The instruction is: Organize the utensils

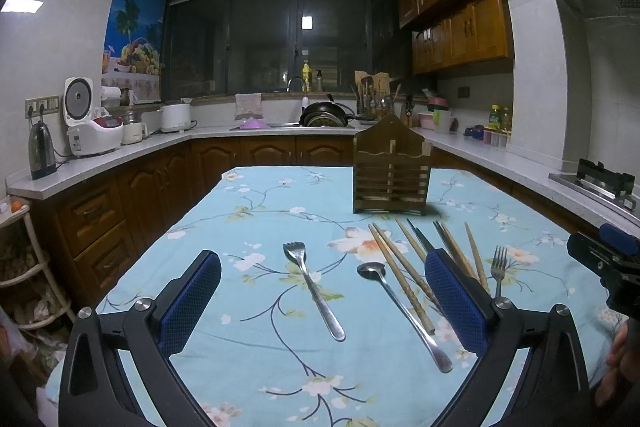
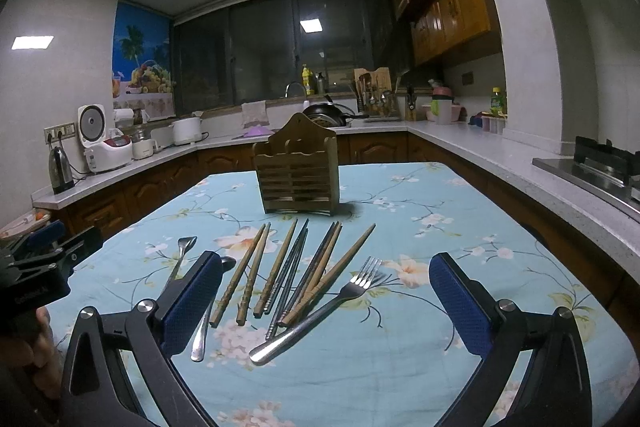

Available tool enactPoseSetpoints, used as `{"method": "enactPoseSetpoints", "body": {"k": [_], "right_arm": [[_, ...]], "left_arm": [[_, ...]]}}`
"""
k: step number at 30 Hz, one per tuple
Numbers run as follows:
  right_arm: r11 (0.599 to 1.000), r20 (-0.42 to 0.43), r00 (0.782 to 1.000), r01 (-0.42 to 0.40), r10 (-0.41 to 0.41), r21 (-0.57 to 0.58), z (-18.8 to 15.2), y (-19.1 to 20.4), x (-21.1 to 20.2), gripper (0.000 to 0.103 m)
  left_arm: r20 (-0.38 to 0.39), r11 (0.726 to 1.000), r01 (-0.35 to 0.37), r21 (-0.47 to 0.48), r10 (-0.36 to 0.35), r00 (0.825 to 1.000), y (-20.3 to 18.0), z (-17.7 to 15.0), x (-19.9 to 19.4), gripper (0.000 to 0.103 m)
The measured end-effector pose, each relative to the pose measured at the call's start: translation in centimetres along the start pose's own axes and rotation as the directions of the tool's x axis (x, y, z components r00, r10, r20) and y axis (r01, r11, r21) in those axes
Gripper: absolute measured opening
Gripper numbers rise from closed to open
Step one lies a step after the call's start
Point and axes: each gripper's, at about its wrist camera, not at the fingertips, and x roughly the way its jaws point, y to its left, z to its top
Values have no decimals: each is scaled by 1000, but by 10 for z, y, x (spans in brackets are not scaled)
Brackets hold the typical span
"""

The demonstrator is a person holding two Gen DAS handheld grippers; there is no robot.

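The left gripper (image 1: 322, 291) hangs above the near end of the flower-printed blue tablecloth (image 1: 240, 367) with its blue-padded jaws spread wide and nothing between them; the right gripper (image 2: 326, 293) is likewise agape and empty over the same cloth. Taking the wooden utensil holder (image 1: 391, 173) as the landmark, every loose piece lies on the cloth on its near side. Closest to the cameras, well short of the holder, a steel fork (image 2: 320, 311) lies with its tines toward the holder. Left of it, a long-handled spoon (image 1: 404, 315) rests beside the wooden chopsticks (image 2: 256, 271), which fan out in a row with a few darker metal chopsticks (image 2: 288, 275) among them, their tips reaching nearly to the holder's base. A second fork (image 1: 314, 289) lies apart, further left of the spoon. The holder stands upright at the far end of the cloth, its slatted front facing the grippers. Beyond it runs the kitchen counter (image 1: 208, 133).
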Motion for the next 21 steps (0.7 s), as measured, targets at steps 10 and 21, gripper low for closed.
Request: {"method": "enactPoseSetpoints", "body": {"k": [10, 21], "right_arm": [[1000, -3, 1000, 0, 0, 1, -1, 1, 0, 103], [999, -43, 999, -17, 18, 27, 1, -1, 6, 103]], "left_arm": [[-10, 1000, 0, -3, 0, 1000, 1, -1, 4, 102], [-80, 1000, 16, -11, -16, 997, 3, 3, 18, 102]]}}
